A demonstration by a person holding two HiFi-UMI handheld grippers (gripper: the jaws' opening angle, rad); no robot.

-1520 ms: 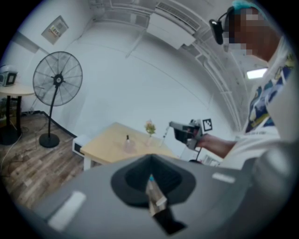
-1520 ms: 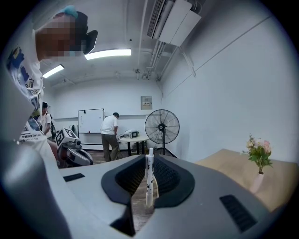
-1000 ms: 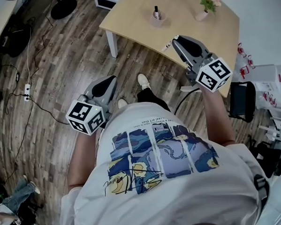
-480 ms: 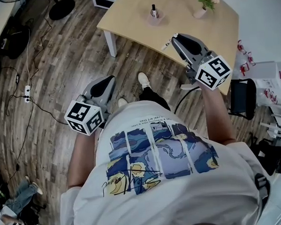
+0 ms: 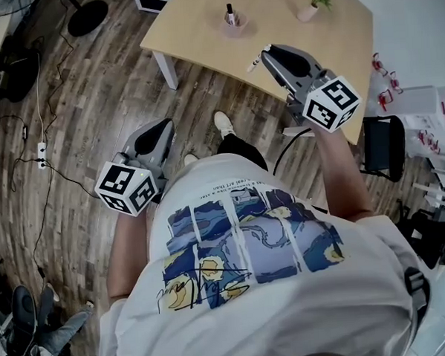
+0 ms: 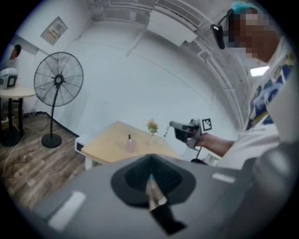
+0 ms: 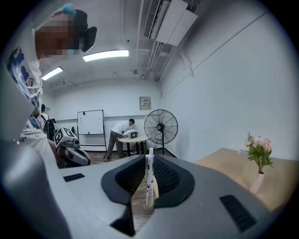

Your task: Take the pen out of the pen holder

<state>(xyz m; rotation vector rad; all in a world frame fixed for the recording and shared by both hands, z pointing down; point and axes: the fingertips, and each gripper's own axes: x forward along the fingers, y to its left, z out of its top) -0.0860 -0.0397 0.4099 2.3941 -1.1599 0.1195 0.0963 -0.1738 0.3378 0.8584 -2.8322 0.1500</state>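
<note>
The worktop (image 5: 192, 30) now sits higher and further left in the head view than a second ago, so the person seems to have drawn back. The left hand-held gripper (image 5: 162, 127) hangs low, jaws together on nothing. The right hand-held gripper (image 5: 265, 52) stays clamped, well clear of the pen holder (image 5: 234, 24), on the white pen (image 7: 149, 179), so the removal looks done

White pen (image 7: 148, 183) is showing dark printed marks along its barrel. Right gripper (image 5: 266, 52) and left gripper (image 5: 162, 127) are reading grey, their cubes carrying black-and-white square markers. Counter (image 5: 192, 26) is showing pale wood. Floor (image 5: 92, 106) is showing dark grey-brown planks. Pen holder (image 5: 234, 24) is appearing translucent pink.
</note>
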